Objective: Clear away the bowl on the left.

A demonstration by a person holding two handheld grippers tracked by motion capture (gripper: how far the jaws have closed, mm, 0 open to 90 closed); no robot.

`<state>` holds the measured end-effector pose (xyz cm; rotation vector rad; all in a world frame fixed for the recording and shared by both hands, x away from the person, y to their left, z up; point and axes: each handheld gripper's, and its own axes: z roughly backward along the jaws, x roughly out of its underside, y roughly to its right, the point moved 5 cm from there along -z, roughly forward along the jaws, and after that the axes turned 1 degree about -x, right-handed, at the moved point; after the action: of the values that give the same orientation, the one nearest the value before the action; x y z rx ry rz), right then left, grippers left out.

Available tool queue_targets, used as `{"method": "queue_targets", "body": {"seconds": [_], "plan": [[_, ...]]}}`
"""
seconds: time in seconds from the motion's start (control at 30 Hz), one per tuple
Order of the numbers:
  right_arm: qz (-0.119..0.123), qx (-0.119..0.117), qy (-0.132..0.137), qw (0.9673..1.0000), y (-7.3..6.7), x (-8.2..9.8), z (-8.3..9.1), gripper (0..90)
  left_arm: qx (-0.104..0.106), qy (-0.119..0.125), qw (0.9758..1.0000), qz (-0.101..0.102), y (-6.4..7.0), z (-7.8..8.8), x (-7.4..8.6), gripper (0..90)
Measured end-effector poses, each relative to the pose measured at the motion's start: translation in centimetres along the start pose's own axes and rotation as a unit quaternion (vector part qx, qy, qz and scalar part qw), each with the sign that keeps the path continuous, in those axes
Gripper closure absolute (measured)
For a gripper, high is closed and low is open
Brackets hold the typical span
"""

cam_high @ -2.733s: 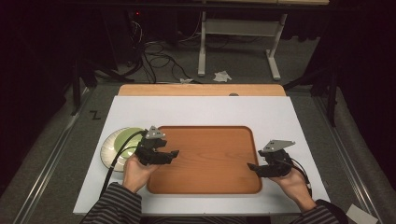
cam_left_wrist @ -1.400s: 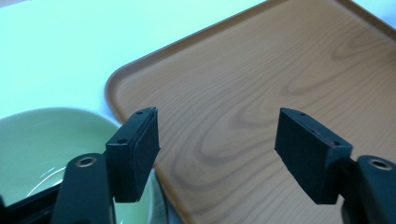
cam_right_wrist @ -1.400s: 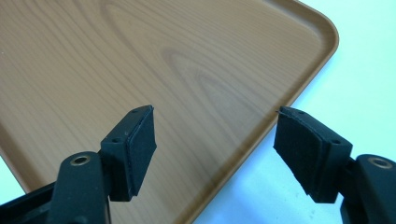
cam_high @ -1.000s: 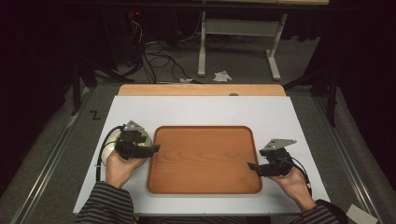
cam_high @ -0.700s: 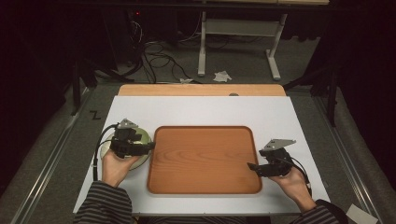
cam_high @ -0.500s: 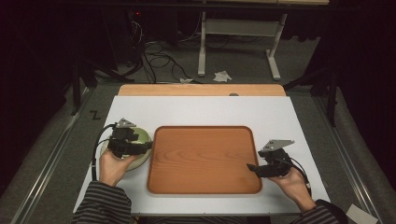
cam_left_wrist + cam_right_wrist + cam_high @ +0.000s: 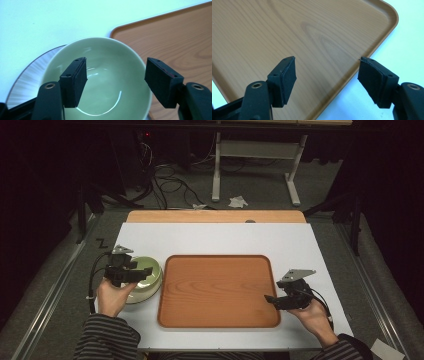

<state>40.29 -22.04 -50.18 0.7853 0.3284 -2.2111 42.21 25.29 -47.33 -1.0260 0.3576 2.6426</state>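
Note:
A pale green bowl (image 7: 143, 277) (image 7: 105, 75) stands on a silvery plate (image 7: 32, 75) on the white table, just left of the wooden tray (image 7: 215, 290) (image 7: 287, 32). My left gripper (image 7: 142, 272) (image 7: 116, 80) hovers open over the bowl, its jaws wide apart above the hollow and holding nothing. My right gripper (image 7: 272, 299) (image 7: 327, 80) is open over the tray's near right edge, with nothing between its jaws. The tray is bare.
The white table top (image 7: 225, 237) runs back to a wooden strip (image 7: 215, 216) at its far edge. Beyond it lie a dark floor, cables (image 7: 165, 175) and a metal stand (image 7: 260, 165).
My left gripper has moved left from the tray's near left corner to above the green bowl. The right gripper has stayed at the tray's right edge.

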Motion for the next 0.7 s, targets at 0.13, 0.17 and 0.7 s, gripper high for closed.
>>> {"method": "queue_targets", "body": {"seconds": [0.13, 0.17, 0.7], "plan": [[0.003, -0.001, 0.001, 1.0000, 0.0, 0.0, 0.0, 32.3, -0.012, 0.006, 0.9998, 0.015, -0.9, 0.2, 0.1, 34.0], [0.002, 0.000, 0.004, 1.0000, 0.0, -0.1, 0.0, 32.3, -0.013, 0.009, 0.9997, 0.020, -1.2, 0.3, 0.1, 34.0], [0.001, 0.000, 0.002, 1.0000, 0.0, 0.0, 0.0, 32.4, -0.043, -0.004, 0.9971, 0.062, -4.2, 0.0, 0.9, 34.8]]}}
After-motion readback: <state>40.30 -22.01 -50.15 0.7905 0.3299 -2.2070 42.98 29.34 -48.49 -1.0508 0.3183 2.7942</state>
